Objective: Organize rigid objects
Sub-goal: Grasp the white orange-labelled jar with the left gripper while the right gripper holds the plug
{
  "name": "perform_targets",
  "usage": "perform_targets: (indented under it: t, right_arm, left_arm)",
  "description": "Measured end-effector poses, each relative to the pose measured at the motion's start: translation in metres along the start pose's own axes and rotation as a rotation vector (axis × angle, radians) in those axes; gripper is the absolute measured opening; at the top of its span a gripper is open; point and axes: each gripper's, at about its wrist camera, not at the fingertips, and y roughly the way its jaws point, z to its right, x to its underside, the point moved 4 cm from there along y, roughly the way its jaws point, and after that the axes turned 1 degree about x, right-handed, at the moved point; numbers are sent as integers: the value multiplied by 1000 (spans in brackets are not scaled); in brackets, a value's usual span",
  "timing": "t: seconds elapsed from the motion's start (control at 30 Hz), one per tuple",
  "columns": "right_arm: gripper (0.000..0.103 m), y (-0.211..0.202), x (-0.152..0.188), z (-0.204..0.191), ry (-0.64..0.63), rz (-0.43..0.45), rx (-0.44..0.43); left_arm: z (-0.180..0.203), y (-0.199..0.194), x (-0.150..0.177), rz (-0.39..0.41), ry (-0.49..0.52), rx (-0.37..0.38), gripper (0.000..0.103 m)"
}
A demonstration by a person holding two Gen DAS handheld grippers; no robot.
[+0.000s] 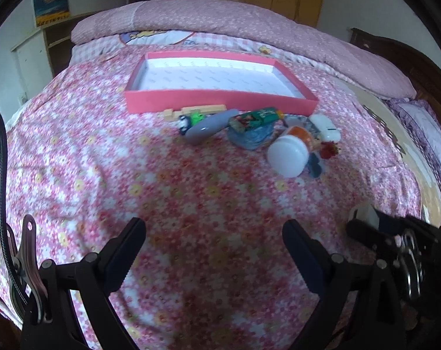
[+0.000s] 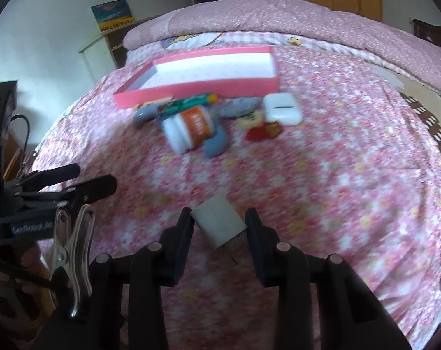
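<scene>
Nearest in the right wrist view, the right hand-held gripper [image 2: 219, 218] is clamping a small grey-white block [image 2: 219, 223] between its pads, tilted, above the floral bedspread [image 2: 322, 180]. The left hand-held gripper [image 1: 214, 233] is hovering over the bedspread with its jaws spread wide and nothing between them. Farther out, a cluster of small things is lying together: a white-capped orange jar [image 1: 288, 153] on its side, a grey oblong piece [image 1: 207, 128], a green printed box [image 1: 256, 118], a white earbud case [image 1: 325, 127] and a small red trinket [image 1: 329, 150]. Just beyond them a shallow pink tray [image 1: 220, 102] with a white floor is sitting, and a folded pink quilt [image 1: 249, 20] is lying at the far edge.
</scene>
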Motion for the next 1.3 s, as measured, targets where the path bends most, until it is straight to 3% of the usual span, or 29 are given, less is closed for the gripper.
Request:
perform_targets:
  t: [0.43, 0.73, 1.1, 1.17, 1.23, 1.3]
  right_arm:
    - [37, 4, -9, 42, 66, 7, 61]
    - [37, 13, -5, 53, 82, -14, 51]
    - [37, 12, 1, 53, 79, 13, 52]
    - [37, 12, 1, 52, 77, 17, 53]
    - [37, 12, 1, 53, 79, 20, 49]
    - [37, 11, 1, 53, 80, 23, 48]
  left_arm:
    - [50, 22, -29, 33, 90, 52, 97]
    - [67, 47, -54, 54, 163, 24, 80]
    - [85, 73, -51, 32, 234, -26, 78]
    - [88, 74, -49, 34, 241, -22, 72]
    - [89, 74, -47, 32, 241, -6, 55]
    - [91, 74, -46, 35, 242, -2, 53]
